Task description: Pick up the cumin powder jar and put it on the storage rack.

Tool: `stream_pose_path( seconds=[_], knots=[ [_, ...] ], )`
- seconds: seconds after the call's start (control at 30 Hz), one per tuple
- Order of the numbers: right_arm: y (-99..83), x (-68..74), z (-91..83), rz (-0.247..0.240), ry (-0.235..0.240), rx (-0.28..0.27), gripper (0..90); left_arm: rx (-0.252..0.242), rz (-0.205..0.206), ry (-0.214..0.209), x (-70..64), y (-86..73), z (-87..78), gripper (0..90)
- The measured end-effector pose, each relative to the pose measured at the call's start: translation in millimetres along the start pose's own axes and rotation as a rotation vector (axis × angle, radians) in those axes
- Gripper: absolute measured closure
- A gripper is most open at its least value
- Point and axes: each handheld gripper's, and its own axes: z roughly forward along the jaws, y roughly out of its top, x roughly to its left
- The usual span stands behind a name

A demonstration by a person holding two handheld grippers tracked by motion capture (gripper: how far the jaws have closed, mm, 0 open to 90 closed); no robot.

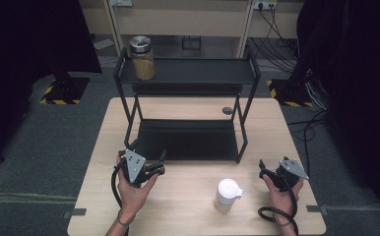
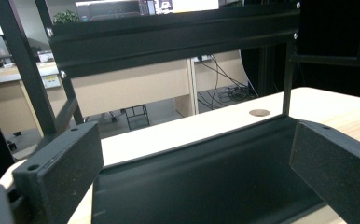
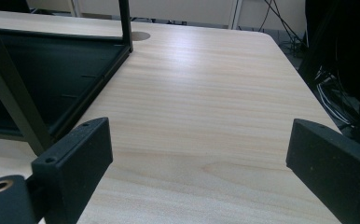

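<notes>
The white jar stands on the table between both hands. The left gripper, jaws wide apart, is at its 10 o'clock by the black rack. The right gripper, also wide apart, is at 2 o'clock.

black rack | spice jar top shelf left | wooden table

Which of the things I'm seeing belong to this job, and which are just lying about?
In the job:
- white jug, on the table between both tongs
- black shelf rack
- jar on the rack's top shelf

Lying about:
- cables on the floor
- desks behind
</notes>
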Motion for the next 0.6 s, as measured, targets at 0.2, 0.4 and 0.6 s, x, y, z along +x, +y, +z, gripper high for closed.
stream_pose_path(
  seconds=[0.2, 0.4, 0.6],
  knots=[
    [-0.1, 0.3, 0.0, -0.001, -0.001, 0.0, 7.2, 0.018, 0.001, -0.004, 0.1, -6.7, -0.4, 1.8],
    [-0.1, 0.8, 0.0, -0.005, -0.002, 0.0, 7.2, 0.032, -0.006, -0.009, -1.5, -15.3, -1.8, 1.8],
    [-0.1, 0.6, 0.0, -0.004, -0.001, -0.001, 7.1, 0.046, -0.017, -0.016, -2.2, -19.9, -1.9, 1.8]
  ],
)
